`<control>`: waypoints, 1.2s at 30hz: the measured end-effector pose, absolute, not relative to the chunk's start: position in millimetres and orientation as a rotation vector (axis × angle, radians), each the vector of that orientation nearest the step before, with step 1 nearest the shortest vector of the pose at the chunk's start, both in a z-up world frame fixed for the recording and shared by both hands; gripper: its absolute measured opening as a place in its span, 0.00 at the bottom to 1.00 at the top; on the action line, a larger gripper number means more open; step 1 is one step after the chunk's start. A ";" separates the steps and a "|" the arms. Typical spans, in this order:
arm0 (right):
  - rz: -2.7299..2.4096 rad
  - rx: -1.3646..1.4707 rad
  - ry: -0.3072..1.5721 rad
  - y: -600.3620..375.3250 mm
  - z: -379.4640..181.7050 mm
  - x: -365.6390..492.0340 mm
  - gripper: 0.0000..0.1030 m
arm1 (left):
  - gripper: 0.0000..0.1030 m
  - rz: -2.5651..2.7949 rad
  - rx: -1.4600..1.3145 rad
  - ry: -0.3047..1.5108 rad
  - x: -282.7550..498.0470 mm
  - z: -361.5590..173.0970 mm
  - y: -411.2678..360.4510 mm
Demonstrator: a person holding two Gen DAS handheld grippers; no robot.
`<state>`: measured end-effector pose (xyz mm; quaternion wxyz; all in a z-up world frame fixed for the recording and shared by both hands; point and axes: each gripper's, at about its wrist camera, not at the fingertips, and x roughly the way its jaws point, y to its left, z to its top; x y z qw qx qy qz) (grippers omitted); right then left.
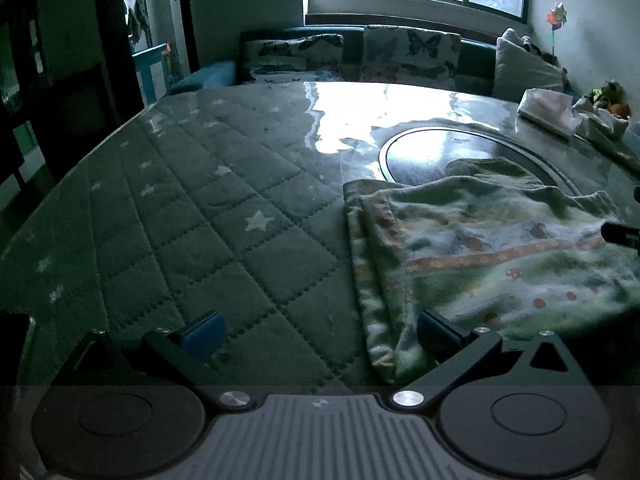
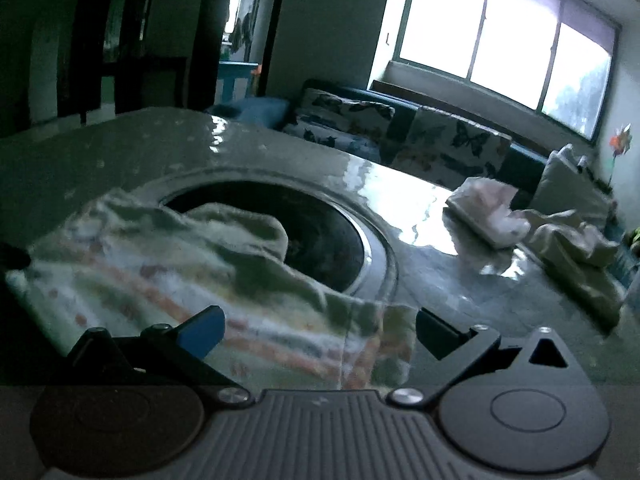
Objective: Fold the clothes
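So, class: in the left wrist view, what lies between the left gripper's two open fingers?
Mostly quilted star-patterned table cover; the patterned garment has its near corner reaching in beside the right finger of the left gripper.

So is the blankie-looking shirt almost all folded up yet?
Not yet. Done: the patterned garment lies on the quilted table cover, its left edge doubled over. In hand: nothing; the left gripper and right gripper are both open at its near edge. Left: its far end is rumpled over the round turntable and needs smoothing and folding.
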<state>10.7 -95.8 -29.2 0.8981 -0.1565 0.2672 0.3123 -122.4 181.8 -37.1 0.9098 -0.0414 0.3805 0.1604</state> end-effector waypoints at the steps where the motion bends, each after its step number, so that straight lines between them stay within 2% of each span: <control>1: 0.663 -0.290 0.571 -96.5 -28.5 16.6 0.95 | 1.00 0.338 -0.081 0.782 -122.2 -35.9 182.6; 6: 0.722 -0.177 0.655 -94.7 -30.7 42.9 0.81 | 1.00 0.355 -0.073 0.770 -116.6 -31.2 185.6; 8: 0.739 -0.170 0.697 -90.8 -36.3 51.8 0.71 | 1.00 0.352 -0.063 0.766 -112.4 -29.9 185.3; 11: 0.749 -0.168 0.738 -85.9 -44.8 61.3 0.65 | 1.00 0.346 -0.045 0.748 -104.2 -25.4 185.6; 21: 0.719 -0.208 0.718 -74.5 -44.7 64.7 0.64 | 0.99 0.294 -0.013 0.687 -56.7 -14.5 177.4; 36: 0.694 -0.241 0.716 -52.1 -49.4 70.9 0.67 | 1.00 0.254 0.020 0.751 12.1 -42.6 160.4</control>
